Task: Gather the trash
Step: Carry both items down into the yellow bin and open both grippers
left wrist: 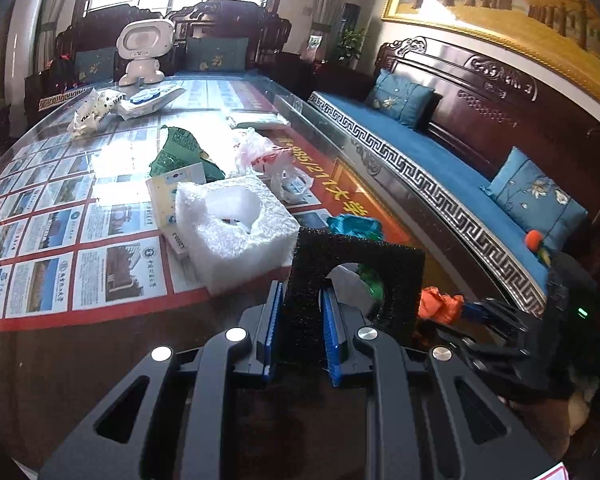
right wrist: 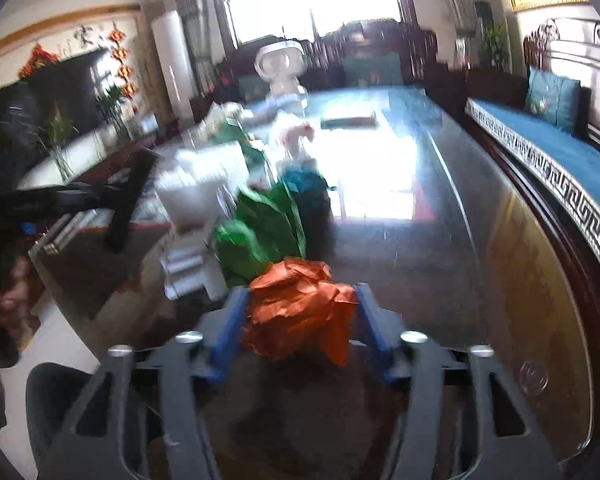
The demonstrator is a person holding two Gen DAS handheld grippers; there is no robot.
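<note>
My left gripper (left wrist: 300, 300) is shut on a black foam square (left wrist: 356, 252) with a round hole, held upright above the glass table (left wrist: 60, 360). My right gripper (right wrist: 300, 300) is shut on a crumpled orange paper ball (right wrist: 300, 312); it also shows in the left wrist view (left wrist: 438, 304), at the right of the black foam. A white foam block (left wrist: 236, 228), a green wrapper (left wrist: 180, 152), a clear plastic bag (left wrist: 272, 160), crumpled green paper (right wrist: 256, 236) and teal paper (left wrist: 354, 226) lie on the table ahead.
A white toy robot (left wrist: 144, 50) and white packets (left wrist: 152, 98) stand at the table's far end. A carved wooden sofa with blue cushions (left wrist: 460, 160) runs along the right side. A booklet (left wrist: 172, 196) lies beside the white foam. The right wrist view is blurred.
</note>
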